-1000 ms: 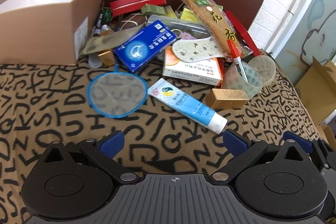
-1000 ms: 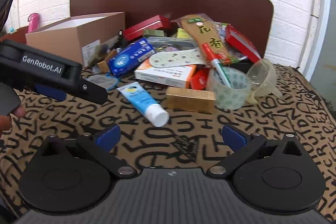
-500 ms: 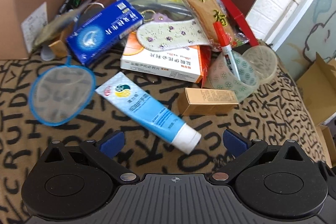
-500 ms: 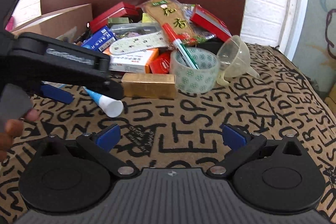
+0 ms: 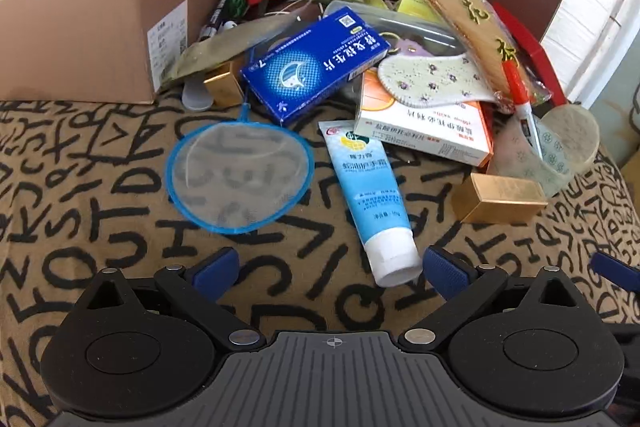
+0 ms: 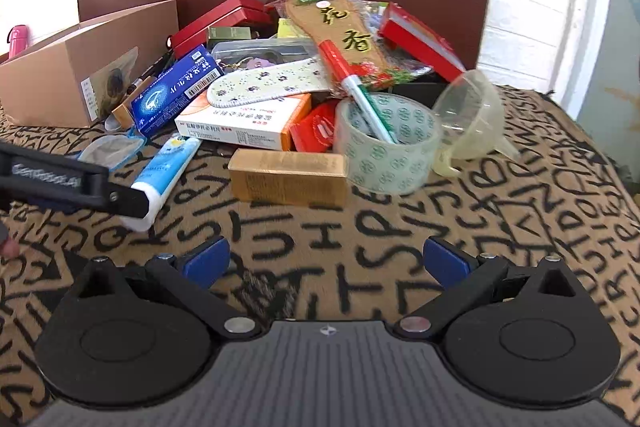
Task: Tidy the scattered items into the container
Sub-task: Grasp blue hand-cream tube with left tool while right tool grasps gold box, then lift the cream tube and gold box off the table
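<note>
Left gripper (image 5: 330, 263) spread wide, empty, low over blue hand-cream tube (image 5: 370, 187), cap nearest right finger. Probably best centred mid-tube before squeezing. Right gripper (image 6: 326, 259) likewise agape. Cardboard box (image 5: 100, 15) far left.

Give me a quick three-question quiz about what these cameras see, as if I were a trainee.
1. True or false: the left gripper is open and holds nothing.
2. What lies propped inside the tape roll? A) spoon B) red-capped marker C) comb
3. Which item lies beside the hand cream tube, on its box-facing side?

Key
1. True.
2. B.
3. The blue-rimmed mesh net.
</note>
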Demonstrator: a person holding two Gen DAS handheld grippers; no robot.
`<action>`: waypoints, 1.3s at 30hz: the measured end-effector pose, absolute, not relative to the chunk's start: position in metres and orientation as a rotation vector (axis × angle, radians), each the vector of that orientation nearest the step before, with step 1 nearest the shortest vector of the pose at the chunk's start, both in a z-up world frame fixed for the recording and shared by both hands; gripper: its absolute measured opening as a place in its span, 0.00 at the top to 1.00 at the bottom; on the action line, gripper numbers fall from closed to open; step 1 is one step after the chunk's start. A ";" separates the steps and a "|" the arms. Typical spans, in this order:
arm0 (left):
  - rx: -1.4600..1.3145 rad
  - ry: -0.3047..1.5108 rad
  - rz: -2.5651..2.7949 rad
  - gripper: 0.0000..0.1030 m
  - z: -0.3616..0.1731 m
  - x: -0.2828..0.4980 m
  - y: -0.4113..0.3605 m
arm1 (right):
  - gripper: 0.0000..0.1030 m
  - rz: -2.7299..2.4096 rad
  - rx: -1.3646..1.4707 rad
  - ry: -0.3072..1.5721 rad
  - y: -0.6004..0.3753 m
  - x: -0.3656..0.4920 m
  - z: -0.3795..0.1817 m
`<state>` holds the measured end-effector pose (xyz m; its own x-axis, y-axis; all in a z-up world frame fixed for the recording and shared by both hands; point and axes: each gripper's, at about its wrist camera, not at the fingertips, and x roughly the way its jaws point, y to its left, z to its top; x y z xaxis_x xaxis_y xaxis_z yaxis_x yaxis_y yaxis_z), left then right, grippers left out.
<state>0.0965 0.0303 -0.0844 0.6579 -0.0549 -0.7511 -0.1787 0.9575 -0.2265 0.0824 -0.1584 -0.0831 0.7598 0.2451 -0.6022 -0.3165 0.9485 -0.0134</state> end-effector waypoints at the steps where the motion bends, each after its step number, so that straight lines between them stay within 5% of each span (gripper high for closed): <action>1: -0.293 0.853 0.070 0.00 -0.084 0.099 0.031 | 0.01 0.310 -0.111 0.642 -0.155 0.087 -0.083; 6: -0.273 0.850 0.036 0.01 -0.089 0.113 0.024 | 0.01 0.313 -0.119 0.640 -0.137 0.107 -0.083; 10: -0.265 0.835 0.020 0.14 -0.089 0.116 0.031 | 0.01 0.322 -0.142 0.652 -0.125 0.120 -0.087; 15: -0.271 0.845 -0.024 0.53 -0.088 0.120 0.044 | 0.02 0.302 -0.142 0.645 -0.116 0.131 -0.092; 17: -0.254 0.854 -0.030 0.71 -0.089 0.120 0.047 | 0.12 0.298 -0.107 0.641 -0.118 0.134 -0.093; 18: -0.253 0.856 -0.039 0.72 -0.089 0.119 0.049 | 0.18 0.301 -0.082 0.650 -0.121 0.136 -0.093; 29: -0.223 0.947 -0.206 0.71 -0.075 0.060 0.067 | 0.18 0.488 -0.072 0.731 -0.151 0.064 -0.073; 32: -0.198 0.938 -0.205 0.47 -0.074 0.051 0.063 | 0.17 0.499 -0.104 0.749 -0.149 0.049 -0.076; 39: -0.136 0.909 -0.189 0.31 -0.081 0.065 0.047 | 0.13 0.438 -0.107 0.730 -0.145 0.048 -0.079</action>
